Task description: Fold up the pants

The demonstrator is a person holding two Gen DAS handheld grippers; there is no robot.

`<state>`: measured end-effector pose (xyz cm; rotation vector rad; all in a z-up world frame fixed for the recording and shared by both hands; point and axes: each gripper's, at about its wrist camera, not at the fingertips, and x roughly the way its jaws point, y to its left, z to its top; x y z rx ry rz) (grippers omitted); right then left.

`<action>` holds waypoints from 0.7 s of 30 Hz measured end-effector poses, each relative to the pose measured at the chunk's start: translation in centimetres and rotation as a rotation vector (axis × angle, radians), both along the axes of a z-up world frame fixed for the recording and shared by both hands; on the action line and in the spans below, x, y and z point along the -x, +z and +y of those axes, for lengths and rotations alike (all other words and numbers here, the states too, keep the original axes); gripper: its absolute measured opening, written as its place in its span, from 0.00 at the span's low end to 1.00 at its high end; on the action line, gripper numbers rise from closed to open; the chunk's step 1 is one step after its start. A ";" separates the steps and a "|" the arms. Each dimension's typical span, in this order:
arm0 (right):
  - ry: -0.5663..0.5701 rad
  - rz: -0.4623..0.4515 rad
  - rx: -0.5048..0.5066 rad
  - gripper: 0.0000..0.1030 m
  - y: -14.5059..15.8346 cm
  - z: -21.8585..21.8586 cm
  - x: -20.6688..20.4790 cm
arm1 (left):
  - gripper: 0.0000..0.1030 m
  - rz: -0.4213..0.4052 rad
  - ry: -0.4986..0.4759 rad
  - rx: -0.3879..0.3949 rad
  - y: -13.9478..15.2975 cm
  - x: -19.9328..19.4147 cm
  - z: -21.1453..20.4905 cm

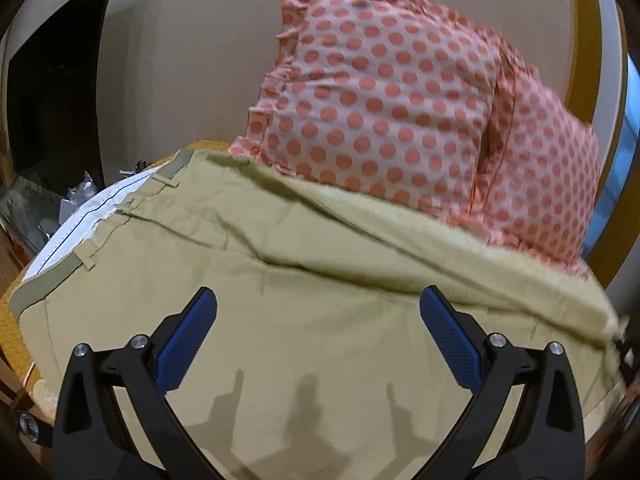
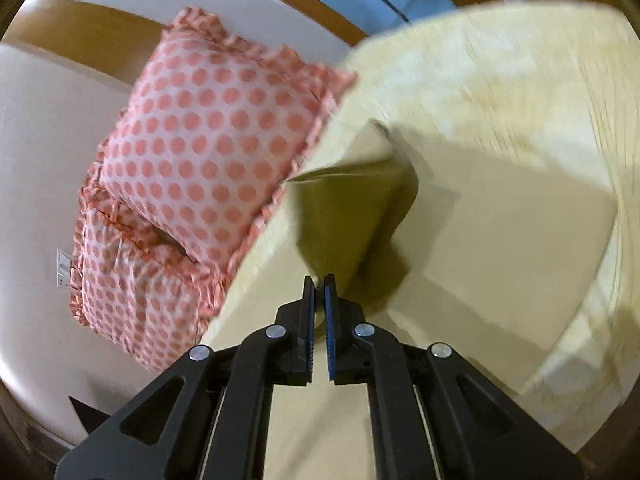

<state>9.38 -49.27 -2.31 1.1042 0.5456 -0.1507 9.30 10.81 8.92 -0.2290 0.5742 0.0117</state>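
Bed (image 1: 16, 332): khaki pants (image 1: 320, 280) spread flat; polka-dot pillows (image 1: 400, 100) behind.

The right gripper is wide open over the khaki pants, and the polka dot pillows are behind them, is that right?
Not quite. The right gripper is shut on a pinched fold of the pants, as the right wrist view shows. It is the left gripper that is wide open over them. The pillows are indeed behind.

Pillows (image 1: 400, 92): two, pink with coral dots, ruffled edges, stacked against a cream wall (image 1: 192, 72). Wooden trim (image 2: 80, 36) ran behind them. Dark panel (image 1: 56, 88) stood at left, above a cluttered surface (image 1: 48, 208).
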 end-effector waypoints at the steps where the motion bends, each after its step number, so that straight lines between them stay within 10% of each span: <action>1: 0.001 0.014 -0.022 0.17 -0.3 0.0 -0.1 | 0.98 -0.015 0.011 0.020 0.3 -0.3 0.6; 3: -0.005 0.003 -0.040 0.45 -0.3 -0.1 -0.4 | 0.98 -0.030 0.030 0.036 0.7 -0.9 1.3; 6: -0.024 0.014 0.020 0.47 0.0 0.1 -1.0 | 0.98 -0.004 0.037 0.065 1.1 -3.4 2.8; 7: -0.022 0.014 0.048 0.37 0.0 0.1 -1.6 | 0.98 0.017 0.040 0.080 1.1 -4.5 3.2; 8: -0.011 0.010 0.052 0.02 -0.3 -0.2 -2.0 | 0.98 0.026 0.038 0.091 1.1 -5.1 3.4; 16: -0.012 -0.169 0.056 0.02 1.4 -1.1 -0.7 | 0.97 0.206 0.069 0.291 -1.1 -16.8 6.1; 21: -0.003 -0.171 0.058 0.02 1.3 -1.4 -1.1 | 0.71 0.378 0.124 0.312 -4.9 -23.4 6.6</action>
